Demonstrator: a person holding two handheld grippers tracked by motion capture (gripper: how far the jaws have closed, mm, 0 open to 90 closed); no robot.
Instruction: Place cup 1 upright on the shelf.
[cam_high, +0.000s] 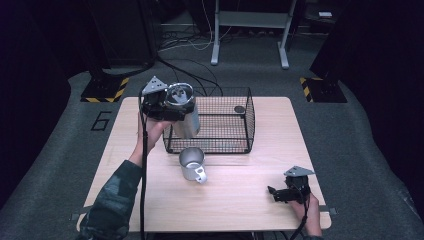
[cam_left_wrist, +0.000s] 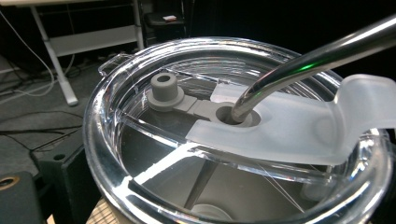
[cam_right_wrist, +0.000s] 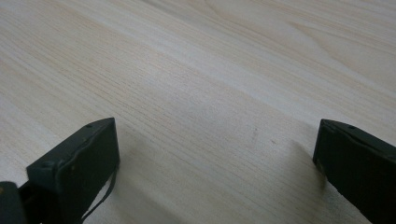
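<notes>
Steel tumbler (cam_high: 187, 114) hangs clear of the wooden table (cam_high: 240, 200), carried by the left gripper (cam_high: 165, 106), whose jaws close on its upper part just under the rim; it is tilted a little and sits over the near left corner of the black wire basket (cam_high: 235, 145), with its lower body in front of the mesh. From the left gripper view the tumbler sits right against the camera: a clear plastic lid (cam_left_wrist: 140, 70) covers its mouth, a metal straw (cam_left_wrist: 303, 58) runs down through a hole in the frosted flap (cam_left_wrist: 299, 130), and a small grey plug (cam_left_wrist: 164, 91) stands on the lid just beyond that hole. The gripper's own jaws are hidden behind the lid in that view. Nearer the person than this gripper, and slightly to its right, a second steel cup (cam_high: 192, 164) with a handle stands upright on the table, just in front of the basket and apart from it. Inside the basket, at its far right corner, lies a small dark round thing (cam_high: 239, 109), too small to make out. Well apart from all this, the right gripper (cam_high: 276, 193) rests low over the table's near right corner with its jaws spread wide, bare wood between them and nothing in their grasp; the right gripper view shows the two black fingers (cam_right_wrist: 77, 165) standing far from each other over the pale grain.
</notes>
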